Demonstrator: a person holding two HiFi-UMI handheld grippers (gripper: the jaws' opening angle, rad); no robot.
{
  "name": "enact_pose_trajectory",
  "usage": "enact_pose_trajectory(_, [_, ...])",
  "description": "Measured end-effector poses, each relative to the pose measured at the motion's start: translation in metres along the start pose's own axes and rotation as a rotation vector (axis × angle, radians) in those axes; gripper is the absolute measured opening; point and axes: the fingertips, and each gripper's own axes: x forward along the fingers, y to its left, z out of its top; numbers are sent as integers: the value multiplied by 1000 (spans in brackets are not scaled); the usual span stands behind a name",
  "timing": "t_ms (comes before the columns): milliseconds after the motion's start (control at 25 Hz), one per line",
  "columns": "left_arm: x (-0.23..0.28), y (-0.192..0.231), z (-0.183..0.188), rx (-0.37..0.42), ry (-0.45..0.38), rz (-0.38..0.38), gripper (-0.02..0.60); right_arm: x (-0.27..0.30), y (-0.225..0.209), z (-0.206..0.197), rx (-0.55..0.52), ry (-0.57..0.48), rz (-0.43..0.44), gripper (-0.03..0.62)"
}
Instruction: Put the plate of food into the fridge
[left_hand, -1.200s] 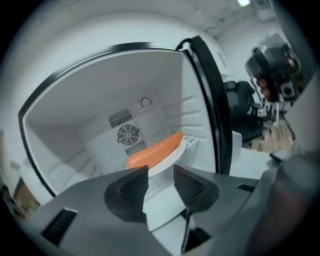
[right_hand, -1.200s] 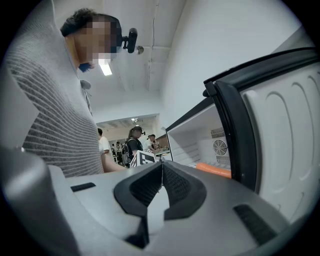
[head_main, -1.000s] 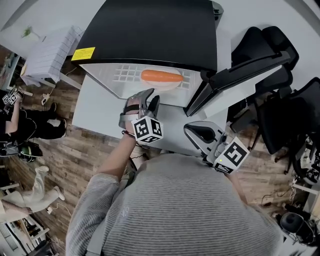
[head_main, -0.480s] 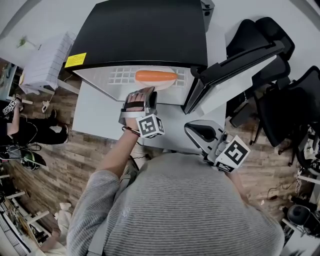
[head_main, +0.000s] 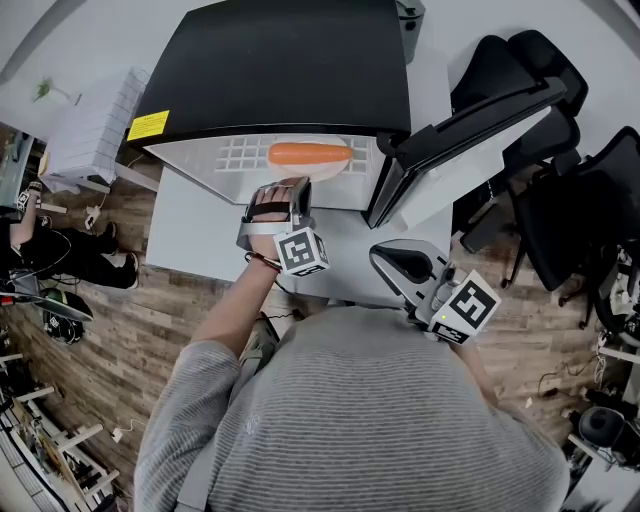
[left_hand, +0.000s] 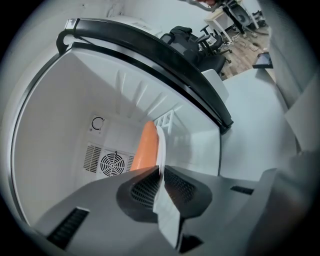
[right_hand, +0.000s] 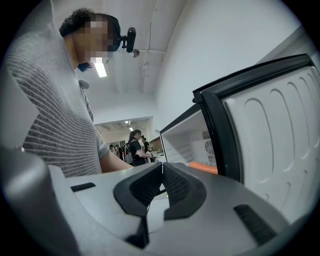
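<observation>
Yellow label (head_main: 148, 126) on fridge (head_main: 280, 60), print unreadable.

A: Floor?
B: Wood-plank floor (head_main: 130, 320), brown, uneven tones.
A: Furniture? Light?
B: Black office chairs (head_main: 575, 215) beyond the white tabletop's (head_main: 190, 225) right edge. Ceiling strip light (right_hand: 101, 69) lit; white wall (right_hand: 215, 45).

- 1 fridge (head_main: 290, 60), 1 door (head_main: 470, 140)
- 1 plate (left_hand: 161, 150), 1 carrot (left_hand: 146, 147)
- 2 grippers of mine: left gripper (head_main: 292, 190), jaws closing with the plate rim between them; right gripper (head_main: 400, 265), jaws together, nothing between
- 2 marker cubes (head_main: 301, 251), one per gripper
- 1 yellow label (head_main: 148, 126)
- 1 round fan grille (left_hand: 111, 163)
</observation>
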Motion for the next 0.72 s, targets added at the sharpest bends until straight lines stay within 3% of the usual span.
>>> enact_pose_trajectory(440, [16, 4, -5, -7, 33, -66, 37, 3, -2, -2, 5, 4, 2, 14])
enact_pose_trajectory(720, [38, 20, -17, 6, 103, -84, 35, 3, -4, -5, 13, 4, -5, 14])
